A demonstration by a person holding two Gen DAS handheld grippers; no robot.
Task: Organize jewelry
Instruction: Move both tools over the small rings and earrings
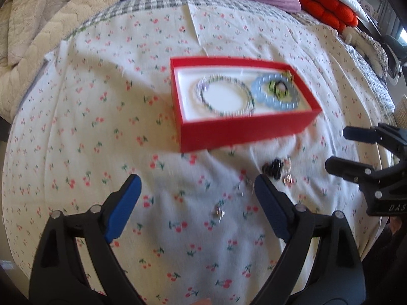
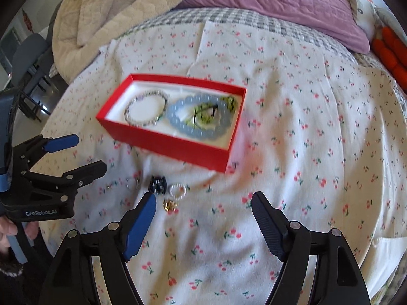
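A bed under a cherry-print sheet [image 1: 89,127] carries a red box [image 2: 175,145], long axis slanting across, holding 2 bracelets. Left gripper [image 1: 197,198] and right gripper [image 2: 203,216] tilt steeply down, released and empty, near loose rings [image 2: 175,190].

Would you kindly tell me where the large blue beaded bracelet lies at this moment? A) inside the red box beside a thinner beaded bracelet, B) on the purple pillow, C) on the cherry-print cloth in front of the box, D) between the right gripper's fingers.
A: the blue beaded bracelet lies inside the red box, beside the thinner beaded bracelet.
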